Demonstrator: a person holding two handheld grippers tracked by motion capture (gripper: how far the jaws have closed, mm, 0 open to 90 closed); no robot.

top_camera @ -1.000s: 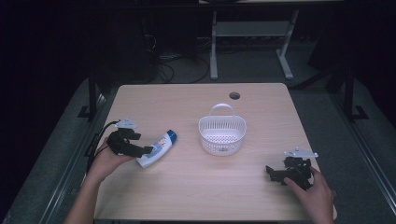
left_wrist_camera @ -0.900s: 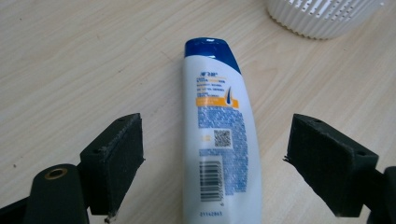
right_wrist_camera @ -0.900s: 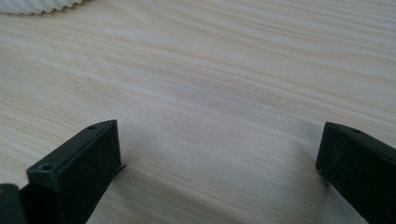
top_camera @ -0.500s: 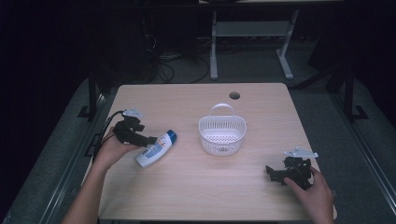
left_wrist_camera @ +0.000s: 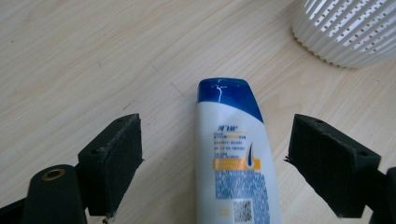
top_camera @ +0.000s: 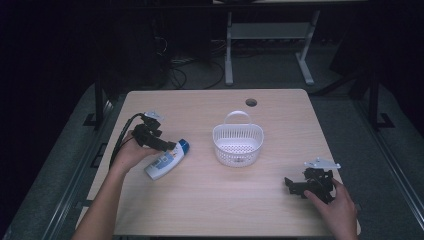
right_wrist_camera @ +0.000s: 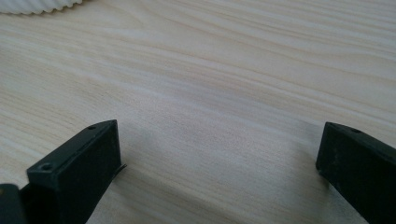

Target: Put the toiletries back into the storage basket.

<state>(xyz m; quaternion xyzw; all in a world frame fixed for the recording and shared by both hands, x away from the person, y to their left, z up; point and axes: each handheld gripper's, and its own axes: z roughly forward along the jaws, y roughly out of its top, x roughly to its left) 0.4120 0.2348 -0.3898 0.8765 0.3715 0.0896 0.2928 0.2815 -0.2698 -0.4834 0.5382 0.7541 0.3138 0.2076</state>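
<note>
Two grippers are at the desk (top_camera: 210,200), but the work sits with the left gripper (left_wrist_camera: 215,154): its jaws stand spread wide to either side of the shampoo bottle (left_wrist_camera: 236,154), touching neither flank. The bottle lies flat near the desk's left edge, blue cap toward the white basket (top_camera: 238,142) at the middle. This looks like the approach before a grasp; next the jaws must close squarely on the bottle's body. The right gripper (top_camera: 305,184) rests spread and empty near the desk's right front corner.
</note>
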